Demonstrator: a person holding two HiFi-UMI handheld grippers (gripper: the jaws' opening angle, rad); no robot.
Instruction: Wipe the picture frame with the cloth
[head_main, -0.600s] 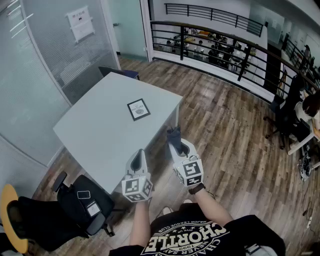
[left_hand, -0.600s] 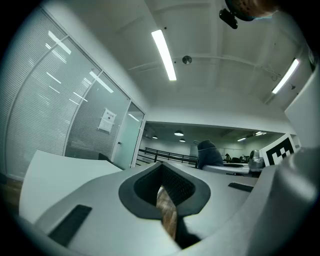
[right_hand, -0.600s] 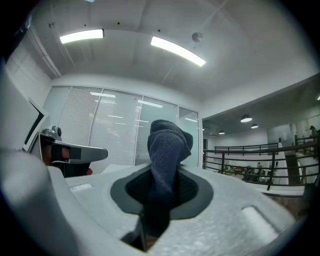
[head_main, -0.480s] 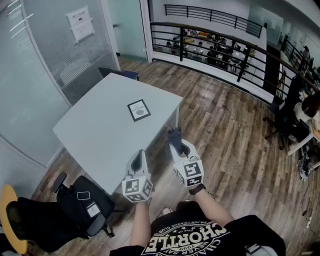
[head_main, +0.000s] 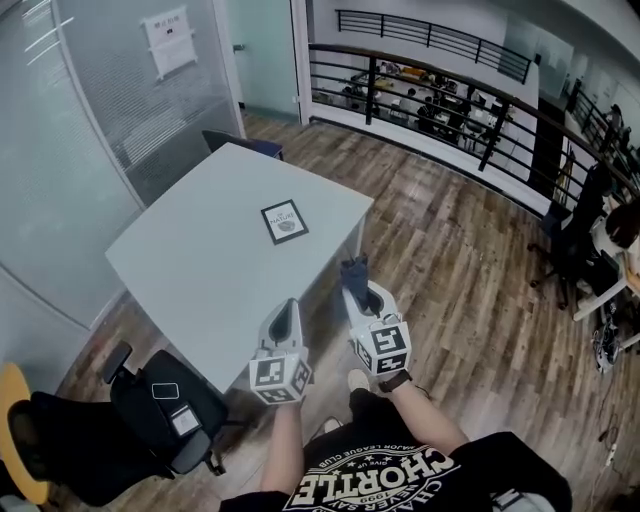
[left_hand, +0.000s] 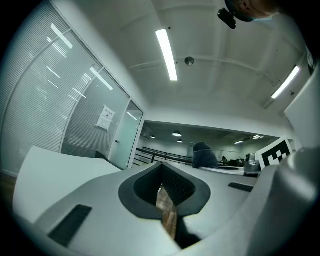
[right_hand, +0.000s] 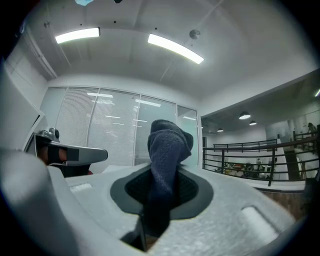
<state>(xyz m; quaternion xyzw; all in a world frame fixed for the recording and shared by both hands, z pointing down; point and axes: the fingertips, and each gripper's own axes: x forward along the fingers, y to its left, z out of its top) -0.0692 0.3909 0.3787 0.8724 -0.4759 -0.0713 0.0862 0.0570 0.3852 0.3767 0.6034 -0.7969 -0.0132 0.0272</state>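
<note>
A small black-rimmed picture frame lies flat on the grey table, toward its far right side. Both grippers hang in front of the table's near edge, over the wooden floor. My right gripper is shut on a dark blue cloth, which sticks up from between its jaws. My left gripper is shut with nothing in it; floor shows through the thin slit between its jaws. In the left gripper view the cloth shows to the right.
A black office chair stands at the table's near left corner, another chair at the far end. Glass walls run along the left. A black railing borders the floor beyond. A person sits at the right edge.
The view has shifted slightly: table and frame sit a little lower and to the right. Both grippers have kept their pose, the cloth still held.
</note>
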